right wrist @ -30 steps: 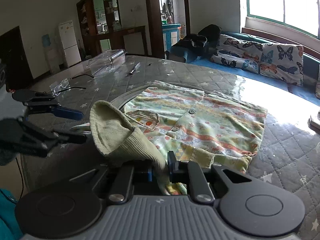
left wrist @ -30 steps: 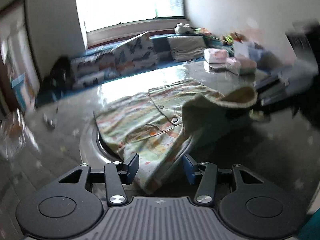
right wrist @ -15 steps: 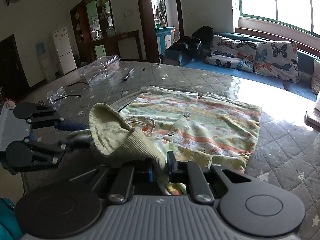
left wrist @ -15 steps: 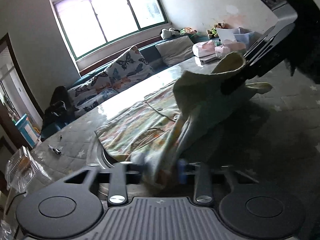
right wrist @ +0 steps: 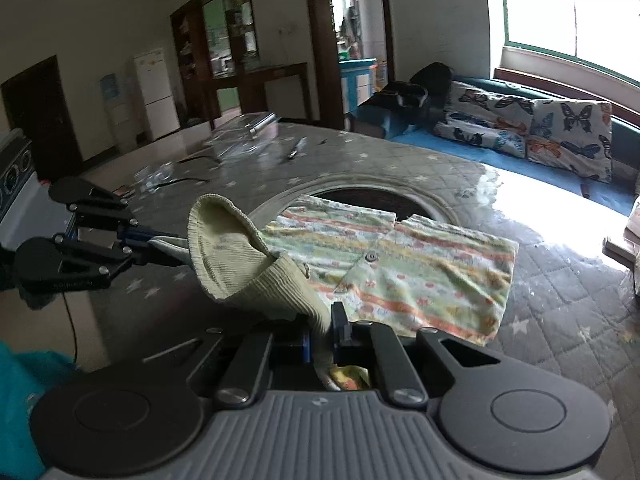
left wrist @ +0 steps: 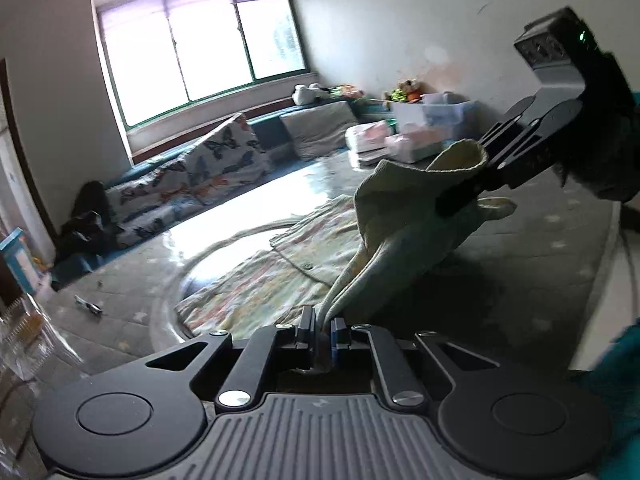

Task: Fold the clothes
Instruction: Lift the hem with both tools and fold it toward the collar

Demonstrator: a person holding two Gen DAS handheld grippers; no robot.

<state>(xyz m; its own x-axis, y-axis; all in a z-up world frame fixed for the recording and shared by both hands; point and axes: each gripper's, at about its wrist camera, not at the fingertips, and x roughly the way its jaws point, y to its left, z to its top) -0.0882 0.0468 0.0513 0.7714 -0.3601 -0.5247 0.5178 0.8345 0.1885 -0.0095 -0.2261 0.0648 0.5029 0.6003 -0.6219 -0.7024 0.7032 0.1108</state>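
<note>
One patterned shirt [right wrist: 400, 264] lies half on the quilted table [right wrist: 560, 328], near edge lifted. Two grippers: left gripper [left wrist: 322, 330] and right gripper [right wrist: 320, 336] each pinch its ribbed hem. Two butterfly cushions [right wrist: 568, 132] behind

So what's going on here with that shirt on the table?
A person holds a gripper in each hand, folding a pale green patterned button-up shirt on a grey quilted table cover. The left gripper and right gripper each have their jaws shut on the shirt's ribbed sleeve end, which is lifted off the table. The shirt's body lies flat.
</note>
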